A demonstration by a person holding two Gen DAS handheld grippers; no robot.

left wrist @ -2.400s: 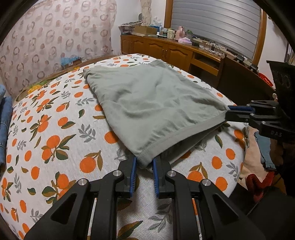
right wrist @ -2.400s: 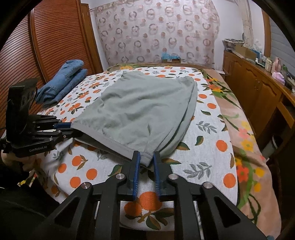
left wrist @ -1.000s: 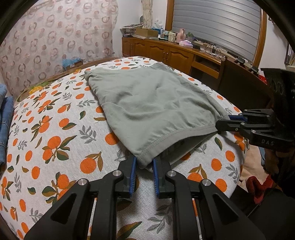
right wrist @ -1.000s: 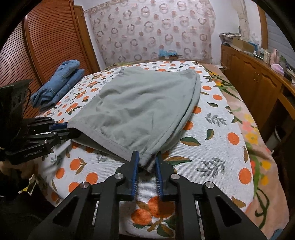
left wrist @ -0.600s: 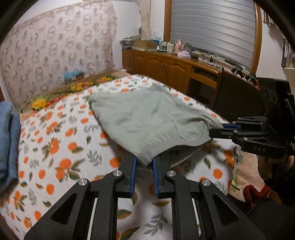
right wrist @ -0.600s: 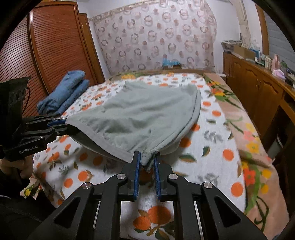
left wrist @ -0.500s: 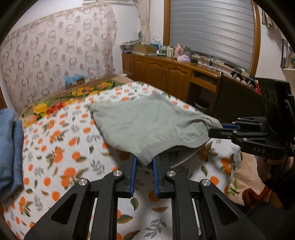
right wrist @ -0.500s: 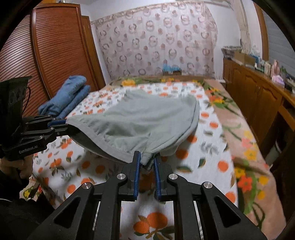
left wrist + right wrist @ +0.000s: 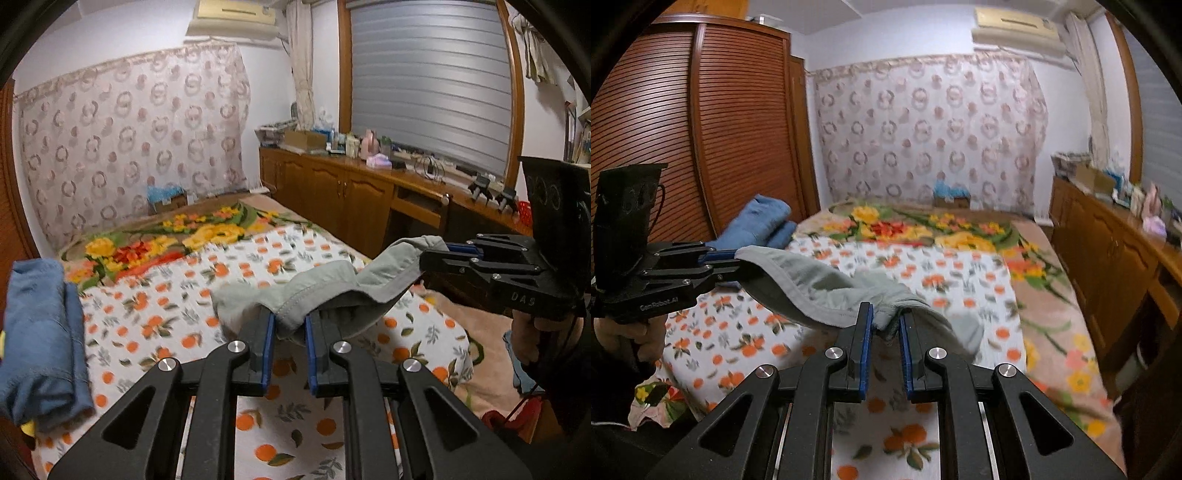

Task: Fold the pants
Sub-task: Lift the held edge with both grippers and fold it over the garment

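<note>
Grey pants (image 9: 332,291) clamped in left tongs (image 9: 289,325) and right tongs (image 9: 885,321), folded blue jeans (image 9: 40,332) beside on orange-print bedspread (image 9: 166,314).

Home bedroom: bed (image 9: 177,295) in orange-print sheet, louvred wardrobe (image 9: 701,129), wooden dresser (image 9: 332,192).

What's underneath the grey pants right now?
Under the lifted grey pants the orange-print bedsheet shows. How much of the far end rests on it is hidden by the cloth.

My right gripper (image 9: 885,325) and left gripper (image 9: 738,260) pinch the grey pants (image 9: 820,291) — waistband stretched above the bed's (image 9: 960,280) near edge.
</note>
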